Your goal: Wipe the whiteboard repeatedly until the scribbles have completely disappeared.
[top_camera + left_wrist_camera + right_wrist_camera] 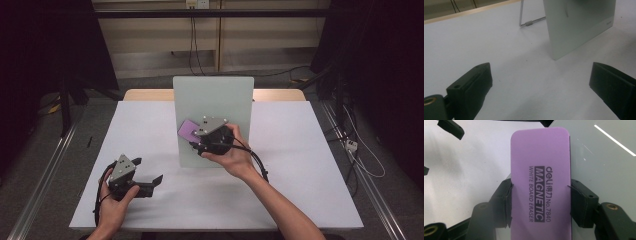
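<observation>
- Purple eraser [541, 182] (its printing reads "MAGNETIC WHITE BOARD ERASER") sits between the two black jaws of the right gripper [541, 202], which press on its long sides, one pad on each edge.
- From the high view, the right gripper [200, 136] is held in front of the pale green board [212, 92] that stands upright at the middle of the table [280, 190], and the eraser [188, 131] sticks out of it toward the board's left half.
- Whether the eraser lies flat on the board's face or just off it cannot be told; the right gripper view shows the glossy board [604, 170] directly beside and behind it.
- Left gripper [149, 176] rests low near the table's front left corner, well apart from the board, with its jaws spread wide and nothing between them.
- Its own view looks across bare white tabletop [524, 82] toward the board's lower corner [576, 27] and its wire stand [530, 23].
</observation>
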`<state>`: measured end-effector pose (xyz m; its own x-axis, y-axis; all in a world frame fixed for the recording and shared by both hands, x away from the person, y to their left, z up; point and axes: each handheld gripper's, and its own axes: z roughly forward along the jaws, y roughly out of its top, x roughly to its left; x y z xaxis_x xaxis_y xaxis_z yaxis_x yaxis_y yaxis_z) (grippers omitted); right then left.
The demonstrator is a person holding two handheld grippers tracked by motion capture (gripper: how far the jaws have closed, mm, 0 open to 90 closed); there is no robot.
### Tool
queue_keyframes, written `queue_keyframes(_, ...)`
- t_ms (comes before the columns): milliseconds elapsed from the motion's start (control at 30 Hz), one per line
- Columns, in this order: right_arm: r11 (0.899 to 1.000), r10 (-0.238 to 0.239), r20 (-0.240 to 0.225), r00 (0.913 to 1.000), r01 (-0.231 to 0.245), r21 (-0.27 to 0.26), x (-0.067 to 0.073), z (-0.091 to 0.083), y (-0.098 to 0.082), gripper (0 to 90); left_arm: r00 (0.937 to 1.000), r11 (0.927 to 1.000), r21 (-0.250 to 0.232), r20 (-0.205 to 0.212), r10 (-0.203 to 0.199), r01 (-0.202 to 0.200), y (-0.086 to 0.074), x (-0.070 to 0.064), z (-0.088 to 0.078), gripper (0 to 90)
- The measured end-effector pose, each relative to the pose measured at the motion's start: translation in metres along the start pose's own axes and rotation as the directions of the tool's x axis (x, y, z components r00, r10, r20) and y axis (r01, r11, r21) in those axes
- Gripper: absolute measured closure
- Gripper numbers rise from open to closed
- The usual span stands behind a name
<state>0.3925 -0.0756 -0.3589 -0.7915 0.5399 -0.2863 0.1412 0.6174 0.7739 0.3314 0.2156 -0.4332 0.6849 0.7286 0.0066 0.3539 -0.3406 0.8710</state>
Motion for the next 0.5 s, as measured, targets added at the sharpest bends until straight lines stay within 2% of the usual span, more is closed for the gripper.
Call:
queue_keyframes(233, 1.0, -0.016, -0.03, 0.9994, 0.017, 0.026, 0.013, 0.011, -0.009, 41.6, 1.0, 1.0, 0.0, 0.004, 0.001, -0.001, 0.0, 0.0, 0.001, 4.6)
queue_keyframes(500, 0.996, -0.015, -0.112, 0.9936, 0.025, 0.089, 0.032, 0.031, -0.025, 41.6, 1.0, 1.0, 0.004, 0.005, 0.005, -0.005, 0.0, -0.001, 0.001, 4.6)
